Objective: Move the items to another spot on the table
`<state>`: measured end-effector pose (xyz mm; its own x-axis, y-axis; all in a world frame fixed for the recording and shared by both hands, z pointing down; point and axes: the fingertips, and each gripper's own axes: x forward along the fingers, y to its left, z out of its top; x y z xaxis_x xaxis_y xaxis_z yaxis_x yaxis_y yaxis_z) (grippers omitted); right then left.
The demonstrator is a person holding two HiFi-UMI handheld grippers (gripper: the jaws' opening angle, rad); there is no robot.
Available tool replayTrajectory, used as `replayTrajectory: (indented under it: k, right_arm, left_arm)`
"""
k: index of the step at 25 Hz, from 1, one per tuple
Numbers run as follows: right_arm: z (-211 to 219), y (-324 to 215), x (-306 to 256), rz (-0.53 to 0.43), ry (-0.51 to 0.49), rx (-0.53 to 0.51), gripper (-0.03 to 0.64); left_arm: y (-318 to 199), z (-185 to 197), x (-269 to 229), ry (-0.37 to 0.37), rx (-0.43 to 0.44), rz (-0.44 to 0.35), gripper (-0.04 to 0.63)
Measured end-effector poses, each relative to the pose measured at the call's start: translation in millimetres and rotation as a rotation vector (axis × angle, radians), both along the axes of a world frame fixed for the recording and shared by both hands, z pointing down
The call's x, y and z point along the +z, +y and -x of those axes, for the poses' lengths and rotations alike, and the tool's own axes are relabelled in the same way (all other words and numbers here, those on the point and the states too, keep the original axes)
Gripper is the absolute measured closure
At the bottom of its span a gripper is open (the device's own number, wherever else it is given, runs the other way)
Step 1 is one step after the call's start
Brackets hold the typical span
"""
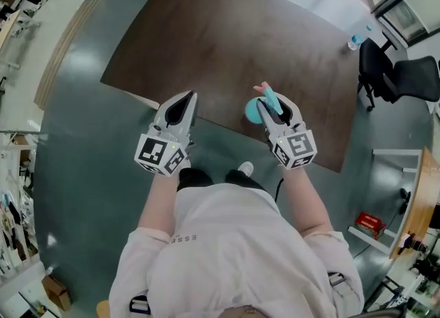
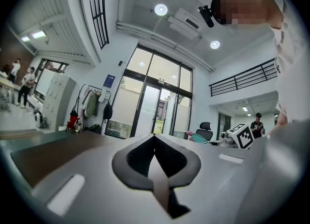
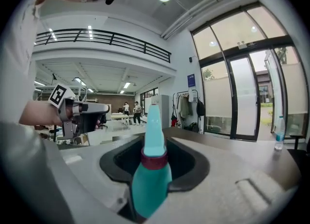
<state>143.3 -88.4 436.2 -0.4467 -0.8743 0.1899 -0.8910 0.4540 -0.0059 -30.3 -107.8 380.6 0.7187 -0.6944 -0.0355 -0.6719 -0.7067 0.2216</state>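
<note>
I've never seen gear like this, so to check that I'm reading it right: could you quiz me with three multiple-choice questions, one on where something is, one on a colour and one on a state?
1. Where on the table does the water bottle stand?
A) by its far corner B) in its middle C) at its near edge
2. What colour is the band round the teal item in the right gripper?
A) yellow B) dark red C) white
3. How is the left gripper?
A) wide open B) gripping something C) shut and empty

Answers: 1 A, the head view shows it at the far corner. 2 B, the right gripper view shows the band. 3 C, its jaws meet with nothing between them.
</note>
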Motion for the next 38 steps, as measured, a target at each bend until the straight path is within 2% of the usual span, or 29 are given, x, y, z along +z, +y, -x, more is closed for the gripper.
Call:
replayTrajectory:
  k: [9, 15, 25, 30, 38]
  right_arm:
    - [182, -42, 9, 0.011, -0.031, -0.142, 0.482]
    - [273, -72, 15, 0.043, -0.061, -0.191, 0.482]
    - [362, -134, 21, 0.053, -0.024, -0.295, 0.482]
    - [396, -181, 26, 0.065, -0.065, -0.296, 0.482]
    - [433, -257, 52, 0.004, 0.031, -0.261, 0.482]
  left_arm:
    - [-26, 195, 5, -0.026, -0.163, -0.005, 0.588]
    - [-40, 286, 13, -0.018, -0.238, 0.019, 0.588]
    - [-64, 372, 33, 0.008, -0.362, 0.061, 0.588]
    - [-93, 401, 50, -0.026, -0.353, 0.098, 0.588]
    - [-182, 443, 74, -0.060, -0.320, 0.146, 0.588]
